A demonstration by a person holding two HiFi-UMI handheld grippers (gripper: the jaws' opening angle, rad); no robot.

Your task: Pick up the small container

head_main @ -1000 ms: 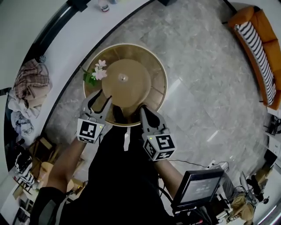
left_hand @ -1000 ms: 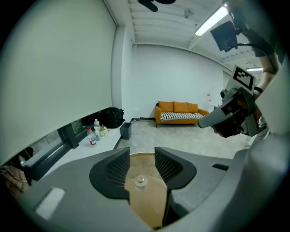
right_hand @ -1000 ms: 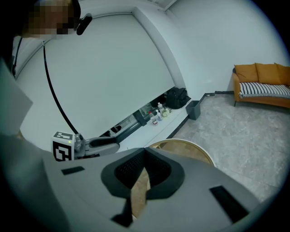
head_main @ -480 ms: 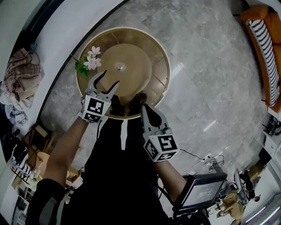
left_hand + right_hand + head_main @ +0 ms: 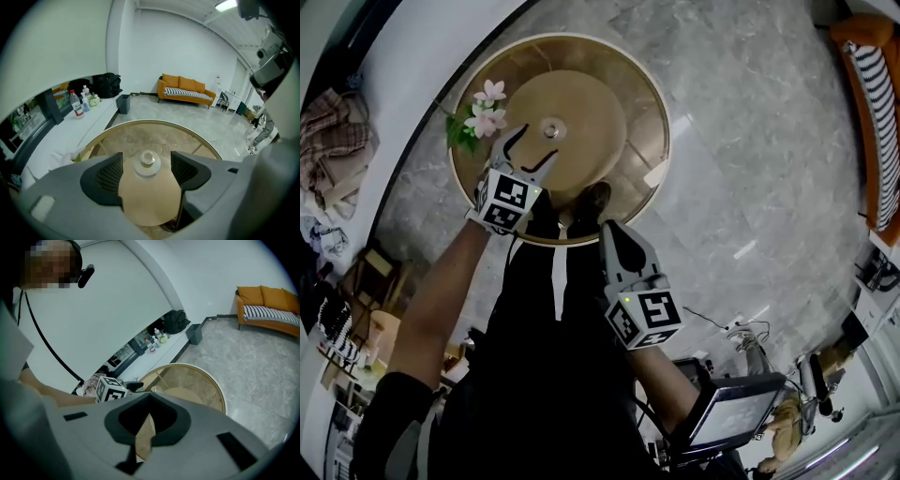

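The small container (image 5: 553, 129) is a little pale, round-capped pot standing at the middle of the round wooden table top (image 5: 591, 112). In the left gripper view the small container (image 5: 147, 162) sits just beyond the fingertips, in line with the gap. My left gripper (image 5: 533, 145) hovers over the table just short of it, its jaws opening wide, pads not touching it. My right gripper (image 5: 607, 232) hangs at the table's near rim, shut with nothing in it; the right gripper (image 5: 149, 397) shows its tips meeting.
Pink flowers with green leaves (image 5: 481, 114) lie on the table's left side, close to my left gripper. A gold rim (image 5: 661, 141) rings the table. A white counter with bottles (image 5: 77, 103) curves along the left. An orange sofa (image 5: 185, 88) stands across the marble floor.
My left gripper has moved forward over the table toward the small container and its jaws have spread apart. The right gripper has stayed at the near rim.
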